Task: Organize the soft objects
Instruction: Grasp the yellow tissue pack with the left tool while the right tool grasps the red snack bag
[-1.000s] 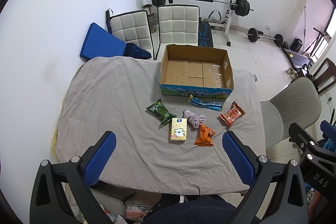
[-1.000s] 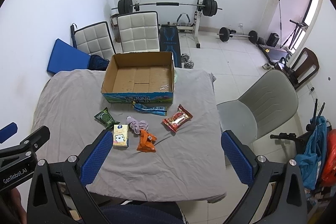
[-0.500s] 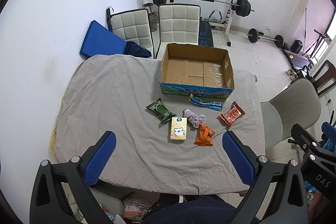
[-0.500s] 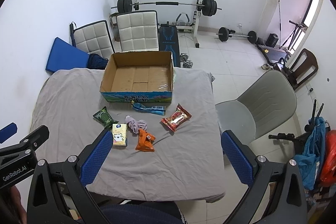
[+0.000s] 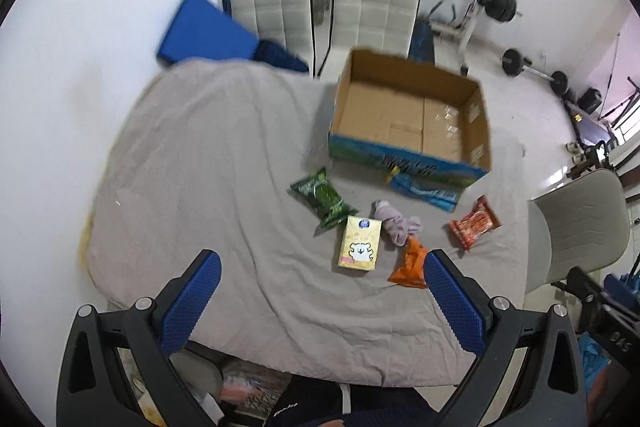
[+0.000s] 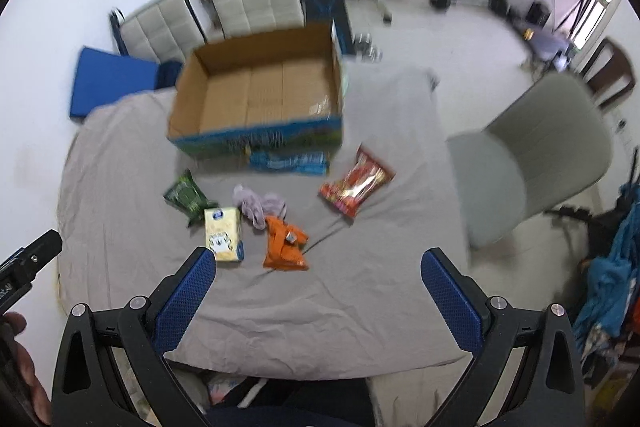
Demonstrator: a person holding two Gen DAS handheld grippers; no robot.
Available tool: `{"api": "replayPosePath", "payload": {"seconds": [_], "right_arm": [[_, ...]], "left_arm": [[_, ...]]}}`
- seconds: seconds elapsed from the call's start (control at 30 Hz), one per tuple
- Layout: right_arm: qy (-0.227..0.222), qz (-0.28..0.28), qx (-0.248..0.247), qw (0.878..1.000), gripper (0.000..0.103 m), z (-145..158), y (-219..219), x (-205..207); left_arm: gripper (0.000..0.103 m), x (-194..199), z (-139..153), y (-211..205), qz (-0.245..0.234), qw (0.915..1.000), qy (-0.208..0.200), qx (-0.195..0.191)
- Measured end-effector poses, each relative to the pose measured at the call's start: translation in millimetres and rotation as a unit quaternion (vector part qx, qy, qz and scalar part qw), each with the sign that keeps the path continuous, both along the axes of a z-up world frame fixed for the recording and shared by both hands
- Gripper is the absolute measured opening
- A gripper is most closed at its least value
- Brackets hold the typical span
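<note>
Both grippers, left (image 5: 322,301) and right (image 6: 318,297), are held wide open w/ nothing gripped. Orange pouch (image 6: 285,243) lies just ahead of right's fingers, beside the sock bundle (image 6: 260,206). Both are judged light, limp, crinkly; best pinched mid-body.

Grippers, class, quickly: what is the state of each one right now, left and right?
Left gripper: open, holding nothing, above the table.
Right gripper: open, holding nothing, above the table.

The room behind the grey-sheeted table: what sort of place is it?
Probably a spare room at home used as a gym: a barbell on its white rack, loose dumbbells on the tiled floor and white padded chairs.
</note>
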State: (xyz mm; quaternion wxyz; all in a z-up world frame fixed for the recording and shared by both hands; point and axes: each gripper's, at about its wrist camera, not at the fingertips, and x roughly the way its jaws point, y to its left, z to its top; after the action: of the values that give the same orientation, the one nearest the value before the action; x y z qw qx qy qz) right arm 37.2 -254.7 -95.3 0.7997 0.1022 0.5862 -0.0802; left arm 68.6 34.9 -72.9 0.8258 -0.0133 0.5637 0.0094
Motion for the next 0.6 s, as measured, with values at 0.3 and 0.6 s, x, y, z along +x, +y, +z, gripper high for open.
{"api": "replayPosePath", "payload": {"seconds": [0.3,0.6], "right_arm": [[0.131,-0.071,0.083,0.985,0.103,-181.1,-33.5,58.5],[0.152,-0.208,0.105,0.961,0.103,-267.7,-107.8,103.2]], "left_arm": [[0.100,64.8,-157.6,-34.2,-0.027,0.9924,0.119,0.007],[0.097,103.9,-296.6,-56.5,-0.027,0.9712,0.237,0.012]]}}
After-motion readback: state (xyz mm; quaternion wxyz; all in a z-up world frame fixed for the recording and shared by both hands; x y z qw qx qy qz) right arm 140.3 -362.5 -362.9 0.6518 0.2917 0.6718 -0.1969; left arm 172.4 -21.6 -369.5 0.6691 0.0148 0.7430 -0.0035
